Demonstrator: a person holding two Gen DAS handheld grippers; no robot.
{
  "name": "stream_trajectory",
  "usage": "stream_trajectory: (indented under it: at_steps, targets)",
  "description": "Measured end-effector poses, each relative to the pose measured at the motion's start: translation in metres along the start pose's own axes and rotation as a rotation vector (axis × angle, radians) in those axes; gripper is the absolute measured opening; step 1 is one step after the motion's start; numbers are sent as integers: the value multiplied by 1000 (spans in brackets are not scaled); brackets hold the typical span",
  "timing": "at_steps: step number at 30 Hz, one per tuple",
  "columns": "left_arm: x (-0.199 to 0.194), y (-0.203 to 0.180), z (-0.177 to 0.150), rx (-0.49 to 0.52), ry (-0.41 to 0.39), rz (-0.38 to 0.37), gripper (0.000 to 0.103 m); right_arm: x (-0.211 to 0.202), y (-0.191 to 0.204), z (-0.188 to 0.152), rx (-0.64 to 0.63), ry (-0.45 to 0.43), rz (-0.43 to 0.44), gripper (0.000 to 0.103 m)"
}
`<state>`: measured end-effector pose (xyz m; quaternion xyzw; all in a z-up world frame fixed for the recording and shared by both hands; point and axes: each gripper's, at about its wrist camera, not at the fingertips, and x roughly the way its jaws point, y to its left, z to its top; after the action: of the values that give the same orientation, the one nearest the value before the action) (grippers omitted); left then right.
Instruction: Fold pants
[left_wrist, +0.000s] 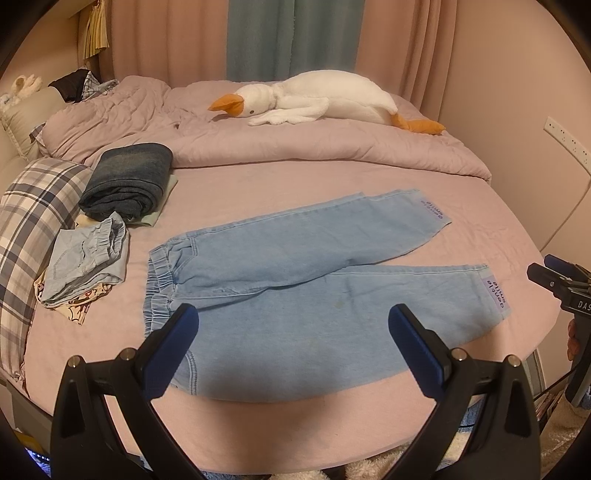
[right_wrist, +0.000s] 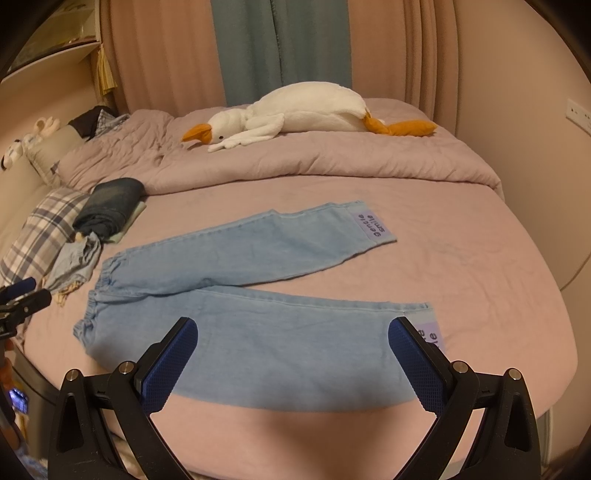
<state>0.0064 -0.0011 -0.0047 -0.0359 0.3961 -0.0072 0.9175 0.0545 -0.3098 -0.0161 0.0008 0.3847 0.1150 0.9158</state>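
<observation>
Light blue denim pants (left_wrist: 295, 273) lie flat on the pink bed sheet, elastic waistband to the left, both legs spread to the right with purple labels at the cuffs. They also show in the right wrist view (right_wrist: 258, 325). My left gripper (left_wrist: 293, 332) is open and empty, held above the near leg close to the waistband. My right gripper (right_wrist: 293, 347) is open and empty, held above the near leg toward its cuff. The right gripper's tip shows at the right edge of the left wrist view (left_wrist: 554, 280).
A folded dark jeans pile (left_wrist: 129, 181) and crumpled light clothes (left_wrist: 85, 266) lie left of the pants beside a plaid pillow (left_wrist: 33, 221). A rolled pink duvet (left_wrist: 295, 147) with a white plush goose (left_wrist: 314, 99) lies behind. The bed's near edge (left_wrist: 295, 443) is just below the grippers.
</observation>
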Motion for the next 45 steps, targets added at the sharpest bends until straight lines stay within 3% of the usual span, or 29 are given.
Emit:
stream_trajectory:
  at_steps: [23,27,30,31,36,40,43,45]
  targets:
    - [14,3,-2,-44,15,-12,103,5,3,-3,5,7,11,102]
    - [47,37,-13,-241,78,-86,103,17,14,-11,-29,11,29,102]
    - [75,86,-37,-502,126,-143,102,40,37,-24,-100,48,61,102]
    - [78,97,-45,-553,120,-131,102,48,45,-29,-122,62,75,102]
    - [67,143,-75,-659,58,-1,102,92,108,-63,-299,127,181,102]
    - [72,171,-98,-727,67,79,102,106,174,-89,-517,104,272,102]
    - [89,185,-119,-812,89,34,101,108,216,-107,-665,65,350,102]
    - [99,190,-124,-830,96,-1,98,111,235,-118,-741,57,379,95]
